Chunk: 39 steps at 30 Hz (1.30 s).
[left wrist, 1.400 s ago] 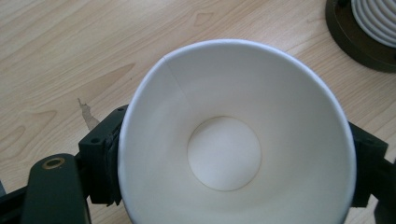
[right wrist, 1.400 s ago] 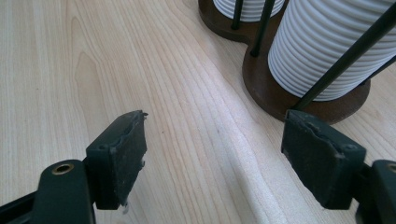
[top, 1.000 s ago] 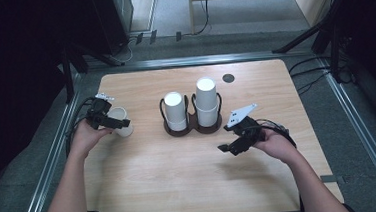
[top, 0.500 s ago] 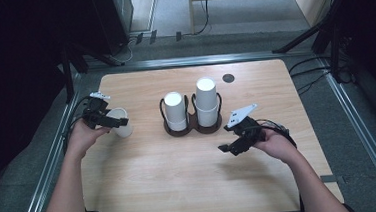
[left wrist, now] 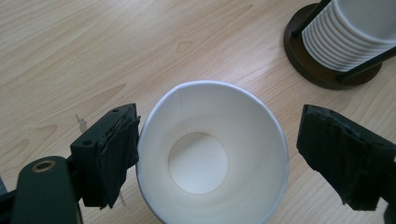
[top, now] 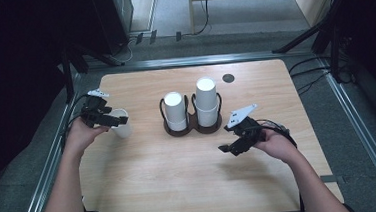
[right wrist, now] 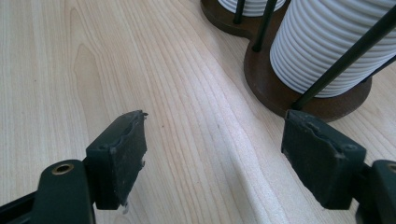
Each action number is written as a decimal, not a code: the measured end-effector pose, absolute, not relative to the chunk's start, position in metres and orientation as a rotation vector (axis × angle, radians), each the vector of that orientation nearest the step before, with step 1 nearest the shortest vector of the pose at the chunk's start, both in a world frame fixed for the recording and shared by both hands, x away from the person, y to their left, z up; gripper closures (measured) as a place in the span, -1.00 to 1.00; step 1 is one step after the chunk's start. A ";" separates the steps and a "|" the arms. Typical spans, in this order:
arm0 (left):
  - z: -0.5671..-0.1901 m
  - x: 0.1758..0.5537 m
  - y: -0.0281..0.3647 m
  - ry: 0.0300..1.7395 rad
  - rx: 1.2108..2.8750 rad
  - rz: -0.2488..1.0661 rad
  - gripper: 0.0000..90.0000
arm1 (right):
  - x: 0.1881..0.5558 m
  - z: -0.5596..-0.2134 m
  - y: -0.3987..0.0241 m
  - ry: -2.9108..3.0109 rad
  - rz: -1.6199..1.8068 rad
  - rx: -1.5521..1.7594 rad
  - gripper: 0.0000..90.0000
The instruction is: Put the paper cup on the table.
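Observation:
A white paper cup (top: pixel 123 129) stands upright on the left part of the wooden table (top: pixel 181 176), and its open mouth (left wrist: pixel 210 158) faces the left gripper view. My left gripper (top: pixel 116 120) (left wrist: pixel 219 135) straddles its rim: one pad (left wrist: pixel 116 154) touches the rim, the other (left wrist: pixel 341 158) stands off with a gap. In the middle a dark brown two-post holder (top: pixel 192 129) carries two stacks of white cups (top: pixel 175 112) (top: pixel 206 102). My right gripper (top: pixel 229 149) (right wrist: pixel 217 126) hovers open over bare wood in front and to the right of the holder (right wrist: pixel 303 88).
A small black round spot (top: pixel 228 77) marks the table's far side. Metal rails (top: pixel 54 155) run along both sides of the table, with dark floor and stands beyond. Cables trail from both grippers.

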<state>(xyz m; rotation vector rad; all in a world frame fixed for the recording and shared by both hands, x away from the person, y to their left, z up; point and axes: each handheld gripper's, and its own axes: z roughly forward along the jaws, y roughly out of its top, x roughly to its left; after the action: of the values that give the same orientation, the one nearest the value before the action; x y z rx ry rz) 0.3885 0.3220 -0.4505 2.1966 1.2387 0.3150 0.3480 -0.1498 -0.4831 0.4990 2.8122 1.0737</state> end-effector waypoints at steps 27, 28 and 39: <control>-0.420 0.379 0.314 1.181 2.123 0.305 -0.69 | 0.347 -0.484 -0.148 2.826 1.050 0.475 -0.50; -0.420 0.379 0.313 1.178 2.126 0.301 -0.69 | 0.347 -0.484 -0.149 2.824 1.050 0.474 -0.50; -0.418 0.370 0.294 1.141 2.148 0.283 -0.69 | 0.349 -0.482 -0.147 2.823 1.052 0.470 -0.50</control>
<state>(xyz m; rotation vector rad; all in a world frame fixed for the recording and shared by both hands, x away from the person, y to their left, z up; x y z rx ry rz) 0.3703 0.2938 -0.4176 2.1484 1.1410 0.2828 0.3492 -0.1468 -0.4818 0.4700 2.8235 1.0520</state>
